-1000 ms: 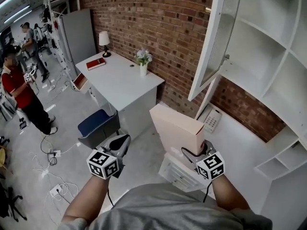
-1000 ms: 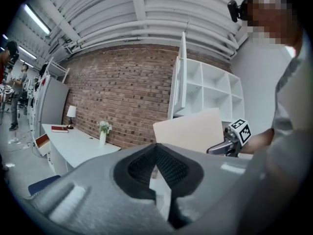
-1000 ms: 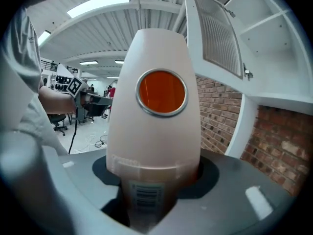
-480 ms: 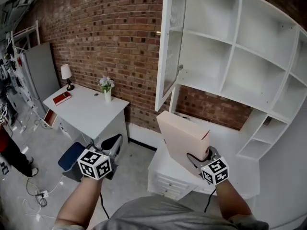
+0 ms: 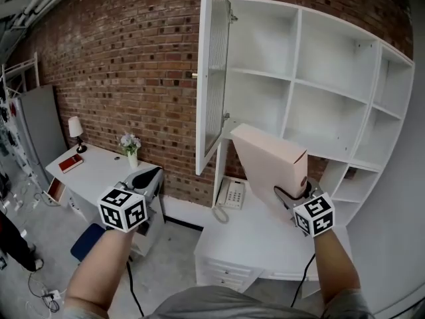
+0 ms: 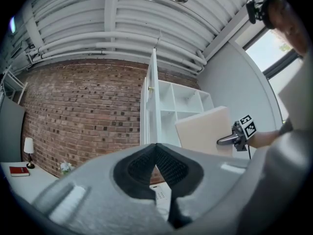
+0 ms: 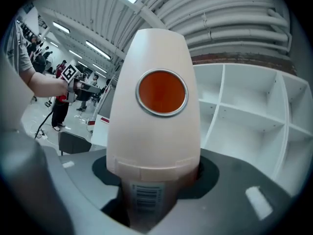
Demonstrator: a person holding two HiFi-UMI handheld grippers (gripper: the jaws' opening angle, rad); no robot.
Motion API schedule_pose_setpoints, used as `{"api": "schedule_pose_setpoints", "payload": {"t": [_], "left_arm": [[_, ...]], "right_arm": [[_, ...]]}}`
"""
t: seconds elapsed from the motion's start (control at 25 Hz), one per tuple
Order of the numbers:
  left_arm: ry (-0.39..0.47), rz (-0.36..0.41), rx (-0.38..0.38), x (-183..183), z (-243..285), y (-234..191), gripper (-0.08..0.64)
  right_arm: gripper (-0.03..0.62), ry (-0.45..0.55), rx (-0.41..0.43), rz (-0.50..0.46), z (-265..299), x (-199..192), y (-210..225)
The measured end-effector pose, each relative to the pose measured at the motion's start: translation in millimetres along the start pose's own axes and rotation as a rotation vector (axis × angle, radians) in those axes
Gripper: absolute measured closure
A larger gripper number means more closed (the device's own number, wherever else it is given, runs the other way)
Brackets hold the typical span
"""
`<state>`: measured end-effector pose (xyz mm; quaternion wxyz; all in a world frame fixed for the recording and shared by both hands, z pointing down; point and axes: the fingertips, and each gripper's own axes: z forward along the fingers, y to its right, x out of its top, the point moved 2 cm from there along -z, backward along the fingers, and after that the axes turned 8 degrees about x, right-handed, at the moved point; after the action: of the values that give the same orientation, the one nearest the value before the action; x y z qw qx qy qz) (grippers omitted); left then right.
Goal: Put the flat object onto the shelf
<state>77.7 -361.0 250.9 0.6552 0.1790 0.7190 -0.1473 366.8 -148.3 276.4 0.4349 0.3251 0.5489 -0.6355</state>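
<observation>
Flat box (image 5: 271, 159), pale pink with a round orange window on its narrow edge, is up in the air in front of the white shelf unit (image 5: 290, 78). It hangs above the desk (image 5: 265, 241) and is not yet in any compartment. The right gripper (image 5: 289, 195) has its fingers clamped on the box's lower end, so the long body tilts up and away toward the open compartments. Held by one end like that, it can probably be slid in leading edge first. The glazed door (image 5: 214, 78) stands swung open at the left, leaving the compartments free. The left gripper (image 5: 147, 177) hangs off to the side near the door, fingers pressed together on nothing, apparently kept out of the way.
</observation>
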Motion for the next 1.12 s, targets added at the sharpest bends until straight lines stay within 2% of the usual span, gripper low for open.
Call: {"api": "schedule_pose_setpoints", "payload": {"t": [0.36,0.68,0.92,1.12], "left_arm": [[0.067,0.016,-0.011,77.3,27.0,-7.0,0.561],[0.117,0.026,-0.028,143.0,53.4,-16.1,0.561],[0.158,0.018,-0.028,182.2,66.8,-29.2,0.561],[0.181,0.050,-0.021,209.9,78.7,-35.3,0.561]], "right_arm": [[0.318,0.042,-0.120,-0.168,7.2,110.1,57.5],[0.318,0.084,-0.230,-0.252,12.6,192.0,106.2],[0.318,0.097,-0.280,-0.294,21.3,243.4,133.8],[0.318,0.101,-0.335,-0.330,26.7,283.8,157.9]]}}
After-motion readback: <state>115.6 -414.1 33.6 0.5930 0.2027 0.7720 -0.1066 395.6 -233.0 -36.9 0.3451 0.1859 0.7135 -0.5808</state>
